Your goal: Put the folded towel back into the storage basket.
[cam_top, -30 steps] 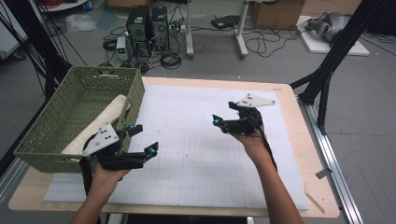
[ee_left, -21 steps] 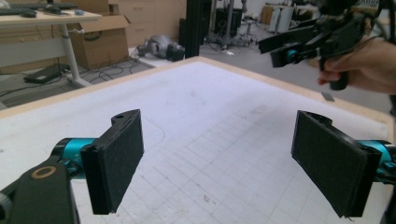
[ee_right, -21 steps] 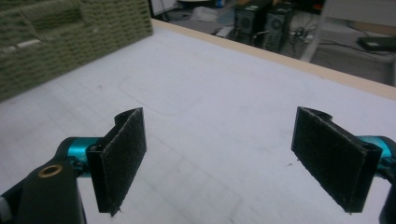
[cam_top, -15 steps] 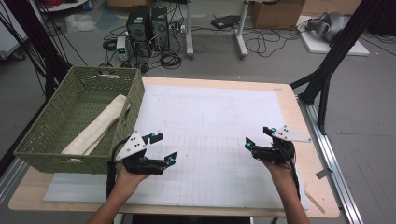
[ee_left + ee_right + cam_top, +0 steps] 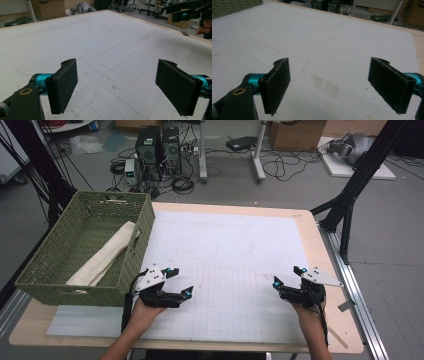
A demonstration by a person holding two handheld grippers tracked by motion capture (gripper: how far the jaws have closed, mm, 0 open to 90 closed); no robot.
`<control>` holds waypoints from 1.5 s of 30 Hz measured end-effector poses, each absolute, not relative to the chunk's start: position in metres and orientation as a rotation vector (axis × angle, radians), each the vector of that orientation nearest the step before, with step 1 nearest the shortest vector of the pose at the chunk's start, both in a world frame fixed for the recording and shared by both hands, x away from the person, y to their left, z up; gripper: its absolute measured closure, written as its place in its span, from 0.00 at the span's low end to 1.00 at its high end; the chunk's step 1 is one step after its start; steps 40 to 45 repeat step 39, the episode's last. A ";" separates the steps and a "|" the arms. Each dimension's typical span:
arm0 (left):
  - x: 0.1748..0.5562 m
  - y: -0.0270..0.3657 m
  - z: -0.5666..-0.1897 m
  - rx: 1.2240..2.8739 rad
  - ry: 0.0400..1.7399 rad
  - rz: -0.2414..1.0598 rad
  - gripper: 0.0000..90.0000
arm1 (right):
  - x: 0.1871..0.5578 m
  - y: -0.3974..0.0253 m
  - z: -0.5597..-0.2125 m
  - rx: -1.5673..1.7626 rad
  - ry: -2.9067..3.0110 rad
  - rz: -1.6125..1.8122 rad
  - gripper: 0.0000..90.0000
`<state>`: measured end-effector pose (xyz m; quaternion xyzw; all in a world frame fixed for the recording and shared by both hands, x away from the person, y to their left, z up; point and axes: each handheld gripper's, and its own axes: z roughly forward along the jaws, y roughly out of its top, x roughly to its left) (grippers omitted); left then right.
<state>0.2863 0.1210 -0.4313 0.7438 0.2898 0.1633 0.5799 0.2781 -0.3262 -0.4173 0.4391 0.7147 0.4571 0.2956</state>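
Grey floor [image 5: 395, 245] all around the wooden table [image 5: 320, 245], and a white gridded mat [image 5: 240, 250] covers most of its top. Behind the far edge, two black computer towers [image 5: 159, 145] stand on the floor amid a tangle of dark cables [image 5: 285, 167], beside the white legs of a desk [image 5: 258, 150]. Cardboard boxes [image 5: 295, 134] sit at the back, and a black metal stand [image 5: 357, 185] slants down at the table's right.

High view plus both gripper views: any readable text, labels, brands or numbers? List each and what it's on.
None readable.
White mat: printed grid and pencil-like outlines, no lettering.
Cardboard box: a dark mark at the top edge, cut off and too blurred to read.
Computer towers: no legible badge.
Green woven basket, both grippers: no markings.
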 end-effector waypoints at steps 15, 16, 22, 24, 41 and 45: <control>0.288 0.132 -0.429 1.712 0.704 0.414 0.20 | 0.272 -0.329 -0.415 1.157 1.894 1.203 0.18; 0.287 0.132 -0.428 1.708 0.700 0.414 0.20 | 0.272 -0.329 -0.414 1.155 1.894 1.203 0.18; 0.286 0.132 -0.427 1.704 0.701 0.419 0.20 | 0.273 -0.328 -0.414 1.158 1.893 1.204 0.18; 0.286 0.133 -0.428 1.706 0.705 0.422 0.20 | 0.273 -0.327 -0.415 1.157 1.895 1.200 0.18; 0.288 0.130 -0.430 1.727 0.708 0.418 0.20 | 0.275 -0.328 -0.417 1.163 1.908 1.199 0.18; 0.288 0.130 -0.430 1.727 0.708 0.418 0.20 | 0.275 -0.328 -0.417 1.163 1.908 1.199 0.18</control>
